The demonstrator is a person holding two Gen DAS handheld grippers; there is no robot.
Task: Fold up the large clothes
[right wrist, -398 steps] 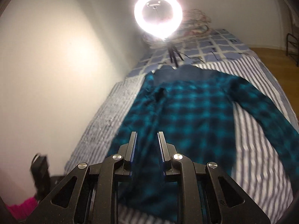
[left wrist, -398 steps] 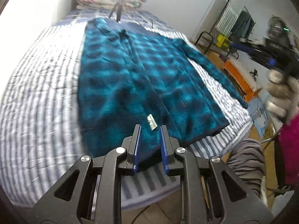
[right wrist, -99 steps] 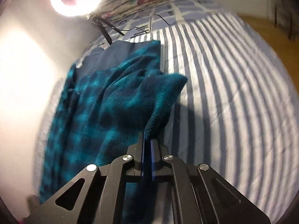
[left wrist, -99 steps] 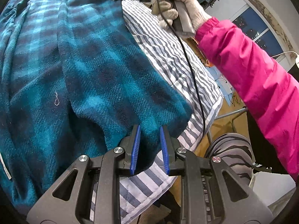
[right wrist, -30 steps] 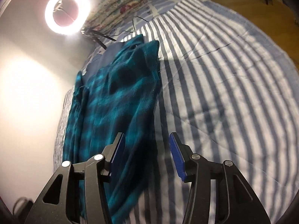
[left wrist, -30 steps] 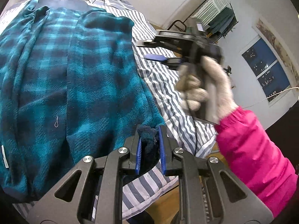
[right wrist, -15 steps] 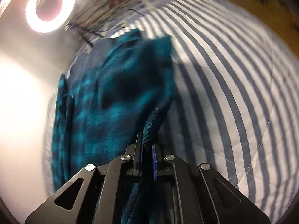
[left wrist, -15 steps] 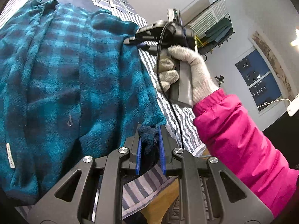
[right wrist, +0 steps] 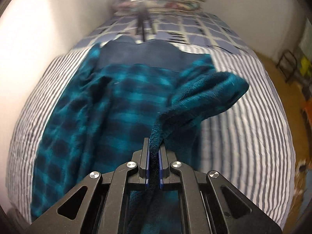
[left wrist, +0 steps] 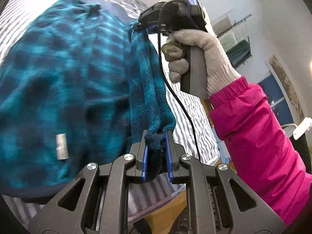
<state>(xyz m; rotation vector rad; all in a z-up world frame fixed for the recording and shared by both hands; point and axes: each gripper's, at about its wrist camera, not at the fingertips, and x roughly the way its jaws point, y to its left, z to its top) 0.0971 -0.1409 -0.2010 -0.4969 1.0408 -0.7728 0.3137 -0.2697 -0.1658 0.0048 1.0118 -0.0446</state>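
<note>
A teal and navy plaid fleece shirt (left wrist: 64, 74) lies on the striped bed, with a white label (left wrist: 62, 146) near its hem. My left gripper (left wrist: 157, 140) is shut on the bunched right edge of the shirt near the hem. In the same view my right gripper (left wrist: 150, 27), held in a gloved hand (left wrist: 197, 52), pinches the same edge farther up, so a strip of fleece hangs between the two. In the right wrist view my right gripper (right wrist: 154, 148) is shut on a dark fleece edge, and the shirt (right wrist: 117, 107) curls up off the bed to the right.
The striped blue and white bedspread (right wrist: 243, 126) spreads right of the shirt. A tripod (right wrist: 143, 23) stands at the bed's head under a bright lamp, by a pile of bedding (right wrist: 175, 0). A pink sleeve (left wrist: 257, 142) fills the right of the left wrist view. Wood floor (right wrist: 282, 78) lies beyond the bed.
My right gripper, open a second ago, has closed on the shirt's edge and lifted it. Both grippers have carried that edge over toward the shirt's middle.
</note>
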